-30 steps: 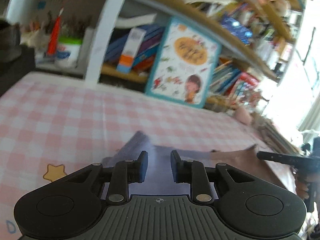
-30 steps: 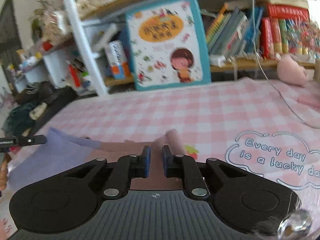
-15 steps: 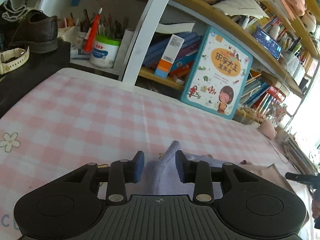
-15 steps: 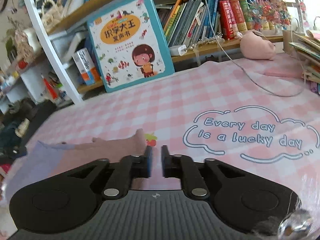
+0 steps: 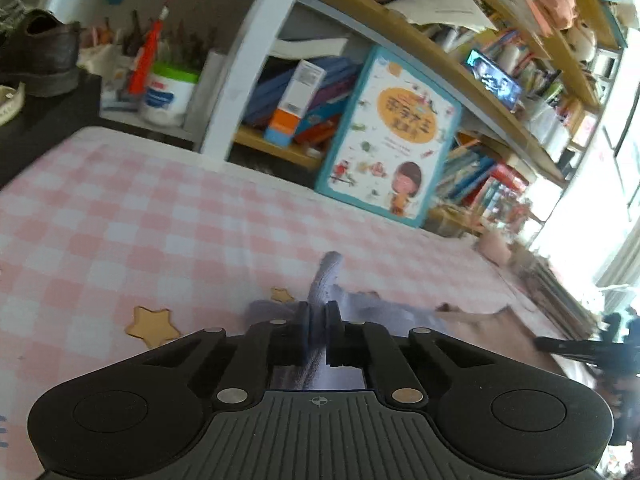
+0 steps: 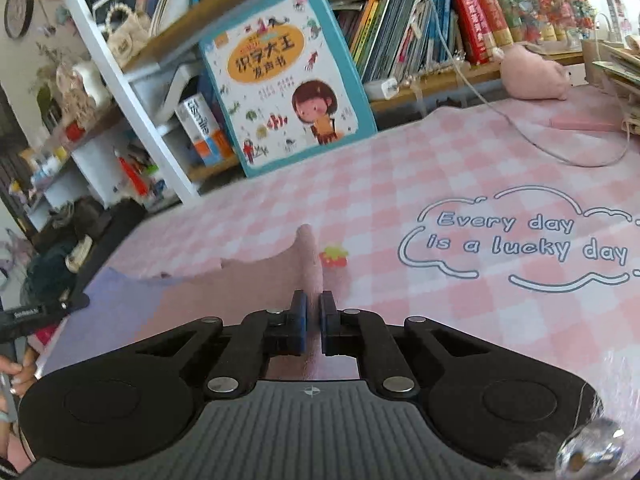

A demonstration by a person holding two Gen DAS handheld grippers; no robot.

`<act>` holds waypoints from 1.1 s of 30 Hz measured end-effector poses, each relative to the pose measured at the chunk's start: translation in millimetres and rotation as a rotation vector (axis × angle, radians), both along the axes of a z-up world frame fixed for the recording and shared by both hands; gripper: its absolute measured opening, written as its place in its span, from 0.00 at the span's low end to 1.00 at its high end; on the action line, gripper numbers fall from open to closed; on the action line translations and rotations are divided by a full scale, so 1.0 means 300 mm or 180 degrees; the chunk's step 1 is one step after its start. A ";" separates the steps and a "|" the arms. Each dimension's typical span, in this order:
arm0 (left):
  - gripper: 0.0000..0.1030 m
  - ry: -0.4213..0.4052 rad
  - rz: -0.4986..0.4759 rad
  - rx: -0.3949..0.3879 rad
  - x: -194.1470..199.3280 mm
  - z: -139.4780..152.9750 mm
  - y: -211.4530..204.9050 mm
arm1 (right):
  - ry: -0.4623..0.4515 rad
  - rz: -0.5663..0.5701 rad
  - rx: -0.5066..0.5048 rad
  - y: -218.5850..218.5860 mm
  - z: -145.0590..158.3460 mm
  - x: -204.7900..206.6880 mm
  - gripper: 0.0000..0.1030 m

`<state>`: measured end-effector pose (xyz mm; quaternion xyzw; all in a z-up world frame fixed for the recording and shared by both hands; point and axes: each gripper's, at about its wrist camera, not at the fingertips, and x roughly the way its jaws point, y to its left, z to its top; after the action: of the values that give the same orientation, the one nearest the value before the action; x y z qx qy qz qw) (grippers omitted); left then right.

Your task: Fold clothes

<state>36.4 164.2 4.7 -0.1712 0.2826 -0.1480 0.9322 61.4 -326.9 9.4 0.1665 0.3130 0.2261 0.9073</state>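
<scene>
A thin garment, lavender (image 6: pixel 120 304) on its left half and dusty pink (image 6: pixel 248 284) on its right, lies flat on the pink checked tablecloth (image 6: pixel 400 184). In the left wrist view my left gripper (image 5: pixel 318 312) has its jaws closing tight on a raised lavender corner (image 5: pixel 330 268), which stands up as a pinched ridge. My right gripper (image 6: pixel 313 304) is closing the same way on the pink corner (image 6: pixel 309 248), with its pads pressed on the fold. Both grippers sit low at the near edge of the garment, one at each end.
A large picture book (image 6: pixel 288 80) leans against the bookshelf behind the table, beside a white shelf post (image 5: pixel 244 68). A pink plush toy (image 6: pixel 536 76), a white cable (image 6: pixel 540 140) and stacked books (image 6: pixel 616 76) sit at the right. A shoe (image 5: pixel 40 56) rests on a dark stand at the left.
Both pairs of jaws, which stood apart around the cloth corners, have closed and now pinch them. The corners now stand up as narrow ridges between the pads.
</scene>
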 end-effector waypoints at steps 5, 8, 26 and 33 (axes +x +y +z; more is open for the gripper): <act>0.07 0.0150 0.0084 -0.0006 0.019 -0.045 0.021 | 0.0122 -0.0038 -0.0074 0.007 -0.043 0.008 0.06; 0.18 0.0149 0.0090 -0.0089 -0.002 -0.030 0.036 | 0.0201 -0.0089 0.0028 -0.012 -0.035 0.011 0.11; 0.46 0.0255 -0.0049 -0.0280 -0.285 -0.044 0.022 | 0.0472 0.0148 0.0360 -0.072 -0.051 -0.261 0.36; 0.39 0.0296 -0.0047 -0.0173 -0.231 -0.043 -0.004 | 0.0390 0.0157 0.0320 0.005 -0.056 -0.217 0.25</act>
<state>-33.0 162.9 -8.2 -0.2011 0.3227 -0.1544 0.9119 -3.8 -325.3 -7.4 0.2176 0.3601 0.2532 0.8711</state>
